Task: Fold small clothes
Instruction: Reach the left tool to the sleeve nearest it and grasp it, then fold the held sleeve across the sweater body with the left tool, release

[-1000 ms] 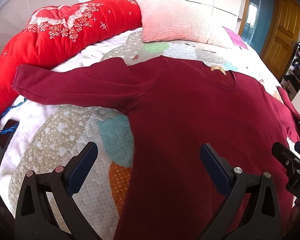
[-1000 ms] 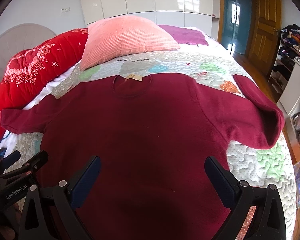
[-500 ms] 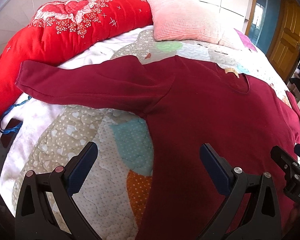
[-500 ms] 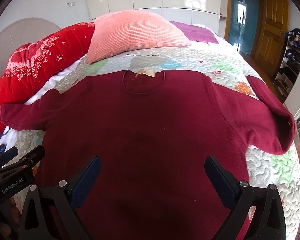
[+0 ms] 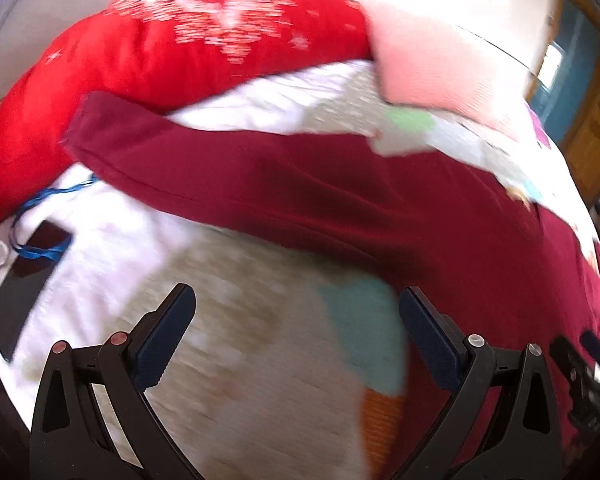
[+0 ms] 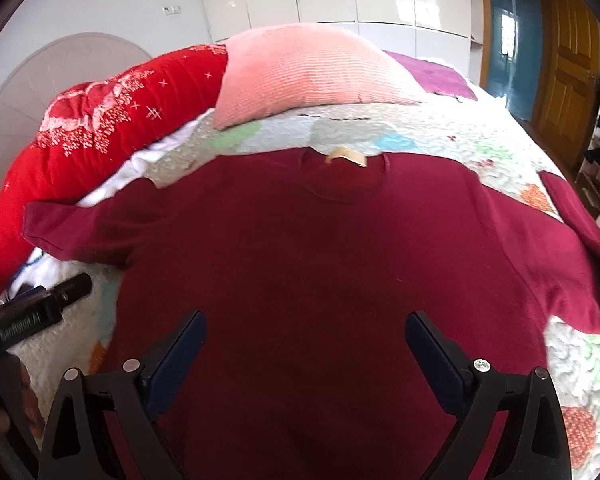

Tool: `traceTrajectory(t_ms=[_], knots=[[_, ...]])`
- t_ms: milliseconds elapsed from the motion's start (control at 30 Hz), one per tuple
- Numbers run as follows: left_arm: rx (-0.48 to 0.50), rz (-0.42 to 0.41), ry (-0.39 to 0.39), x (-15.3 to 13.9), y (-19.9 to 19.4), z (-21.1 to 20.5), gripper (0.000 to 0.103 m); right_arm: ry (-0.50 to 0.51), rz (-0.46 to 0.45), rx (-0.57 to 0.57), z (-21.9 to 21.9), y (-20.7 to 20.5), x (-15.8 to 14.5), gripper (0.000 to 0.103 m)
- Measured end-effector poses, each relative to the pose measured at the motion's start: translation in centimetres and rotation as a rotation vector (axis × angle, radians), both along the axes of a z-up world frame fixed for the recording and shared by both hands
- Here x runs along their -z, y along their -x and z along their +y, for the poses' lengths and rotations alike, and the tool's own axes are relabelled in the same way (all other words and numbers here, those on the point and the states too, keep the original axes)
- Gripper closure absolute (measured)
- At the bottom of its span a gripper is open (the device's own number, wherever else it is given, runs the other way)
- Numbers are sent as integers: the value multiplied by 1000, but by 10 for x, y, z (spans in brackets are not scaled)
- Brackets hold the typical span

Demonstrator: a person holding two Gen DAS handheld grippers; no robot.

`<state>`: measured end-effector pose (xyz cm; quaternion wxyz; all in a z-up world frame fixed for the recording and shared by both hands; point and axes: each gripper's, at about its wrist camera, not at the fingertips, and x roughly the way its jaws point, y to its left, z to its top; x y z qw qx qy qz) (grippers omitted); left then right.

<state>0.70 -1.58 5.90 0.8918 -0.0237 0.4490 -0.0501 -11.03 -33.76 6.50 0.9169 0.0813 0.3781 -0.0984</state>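
Hovering low over the bed, the left gripper (image 5: pixel 296 320) points toward the spread sleeve, its dark blue padded fingers (image 5: pixel 164 332) wide apart with nothing between them — that view is smeared by motion blur. The right gripper (image 6: pixel 304 344) hangs above the lower body of the maroon sweater (image 6: pixel 320 260), fingers likewise spread and holding nothing. The sweater lies flat and face up on the quilted bedspread (image 6: pixel 440 136), soft knit, round neckline with a tan label (image 6: pixel 346 157), one sleeve stretched out toward the red quilt (image 6: pixel 112 120), the other bent back near the bed's far edge. A ribbed pink pillow (image 6: pixel 308 72) rests beyond the collar — a dark phone (image 5: pixel 24 280) lies by the sleeve cuff.
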Motion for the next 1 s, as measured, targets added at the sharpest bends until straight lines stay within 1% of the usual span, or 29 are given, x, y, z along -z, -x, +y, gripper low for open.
traceTrajectory(t_ms=[67, 200, 367, 500, 533, 600, 700, 767, 800, 833, 867, 900, 933, 967, 1000], knots=[[-53, 8, 11, -2, -13, 22, 1, -9, 10, -12, 3, -4, 2, 4], [-197, -4, 42, -5, -41, 78, 1, -1, 35, -28, 9, -10, 9, 4], [-370, -59, 94, -8, -66, 146, 1, -15, 60, -33, 6, -13, 16, 4], [-437, -105, 182, -5, -83, 182, 1, -31, 77, -39, 7, -17, 20, 4], [-453, -111, 191, -3, -89, 191, 1, -34, 85, -46, 8, -18, 22, 4], [-472, -113, 173, 1, -103, 199, 1, -31, 94, -57, 11, -21, 24, 4], [-482, -138, 112, 8, -121, 202, 1, -17, 105, -72, 14, -24, 26, 4], [-482, -140, 98, 13, -133, 204, 6, -11, 108, -76, 16, -26, 26, 4], [-471, -136, 96, 16, -138, 205, 11, -10, 109, -77, 16, -26, 26, 4], [-460, -132, 101, 18, -142, 205, 29, -8, 111, -79, 16, -27, 27, 4], [-436, -126, 116, 21, -145, 205, 42, -8, 113, -80, 16, -27, 27, 4], [-404, -110, 140, 23, -149, 205, 63, -7, 115, -80, 17, -28, 27, 4], [-391, -103, 150, 23, -151, 204, 70, -5, 117, -80, 17, -29, 27, 4], [-387, -110, 145, 21, -149, 203, 74, -3, 118, -81, 18, -29, 27, 4], [-370, -124, 138, 17, -144, 199, 84, -2, 118, -82, 18, -29, 27, 4]])
